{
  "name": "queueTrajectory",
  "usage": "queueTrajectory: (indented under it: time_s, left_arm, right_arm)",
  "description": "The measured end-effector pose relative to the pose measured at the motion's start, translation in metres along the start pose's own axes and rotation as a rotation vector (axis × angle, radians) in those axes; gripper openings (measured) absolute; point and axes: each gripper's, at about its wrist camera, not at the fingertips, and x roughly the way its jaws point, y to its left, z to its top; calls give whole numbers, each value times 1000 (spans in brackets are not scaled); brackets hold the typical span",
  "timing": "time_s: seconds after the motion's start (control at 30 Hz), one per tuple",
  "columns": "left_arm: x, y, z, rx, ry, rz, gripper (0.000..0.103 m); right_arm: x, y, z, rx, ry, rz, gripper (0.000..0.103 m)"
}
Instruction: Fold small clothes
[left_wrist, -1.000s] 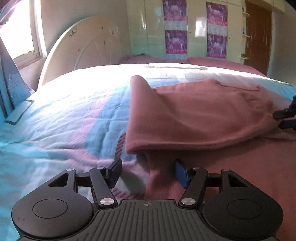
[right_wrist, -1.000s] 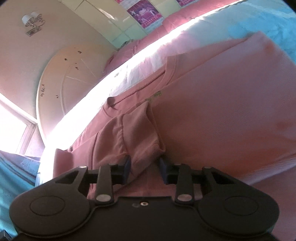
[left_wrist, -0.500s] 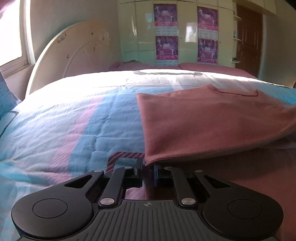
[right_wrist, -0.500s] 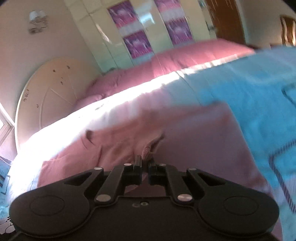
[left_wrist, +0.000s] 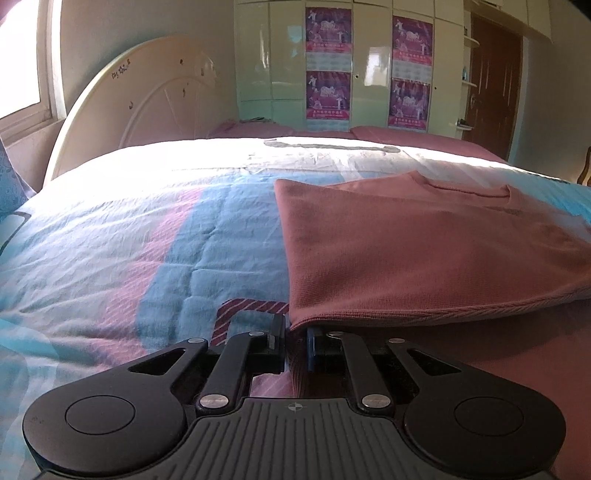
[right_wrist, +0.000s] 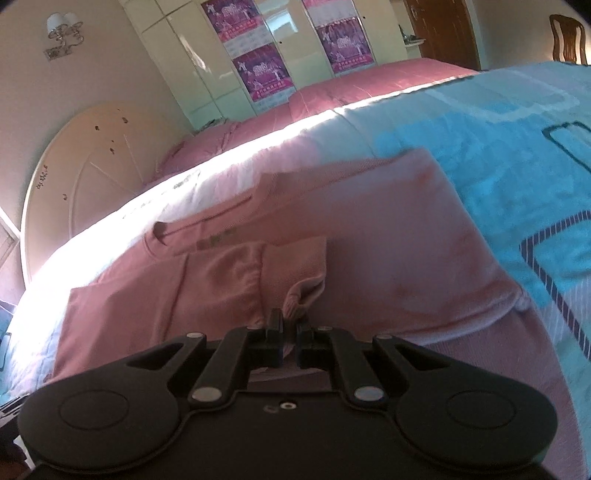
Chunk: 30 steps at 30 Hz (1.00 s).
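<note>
1. Two tools are in your hands, and both are clamped on the pink sweatshirt (left_wrist: 424, 251) that lies on the bed (left_wrist: 155, 236).
2. Your left tool (left_wrist: 295, 341) has just closed to a narrow gap; its pads pinch the near left corner of the folded hem.
3. Your right tool (right_wrist: 290, 338) has just closed too, nearly tight, on a bunched cuff of the sleeve (right_wrist: 295, 280) folded over the chest.
4. The sweatshirt's collar (right_wrist: 207, 230) points toward the white headboard (right_wrist: 85, 166), with striped blue and pink bedding around it.
</note>
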Motion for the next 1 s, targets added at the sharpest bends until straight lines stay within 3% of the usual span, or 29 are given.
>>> queueTrajectory:
  time_s: [0.07,0.13,0.17,0.2,0.23,0.37,0.47,0.57,0.67,0.77,0.83,0.9,1.0]
  left_arm:
    - [-2,-1,0,14,3,-1,10]
    - [-11,0,-2,48,10,-9,13]
    - [-22,4,-3,54,8,-11,28]
    - [-33,8,-4,56,-13,-3,49]
    - [-44,10,-4,56,-48,-3,55]
    - [-46,-2,15,34,-96,-74,55]
    - [-23,-26,20,54,-54,-134,55]
    - [-4,-34,6,54,22,-97,55]
    - [-9,-31,-3,19,-5,-94,56]
    - [-24,-45,3,48,-36,-92,56]
    - [-29,-63,6,58,-50,-160,56]
    - [-24,-85,3,76,-25,-202,56]
    - [-13,-97,-4,75,4,-196,56]
  right_arm:
    - [2,-4,-3,15,5,0,8]
    - [0,-7,-4,19,13,-10,18]
    - [-6,-8,-3,17,0,-34,26]
    - [-16,-9,-1,11,-33,-63,34]
    - [-27,-10,3,7,-66,-73,33]
    - [-25,-6,21,-42,-81,-51,32]
    - [0,-1,27,-38,-45,-45,25]
    - [8,18,14,-148,13,-12,18]
    - [11,41,-12,-302,46,-45,18]
    - [5,52,-16,-309,18,-79,23]
    - [1,74,-18,-361,-3,-9,25]
    - [7,97,-26,-398,33,92,24]
    - [26,118,-45,-463,101,127,23]
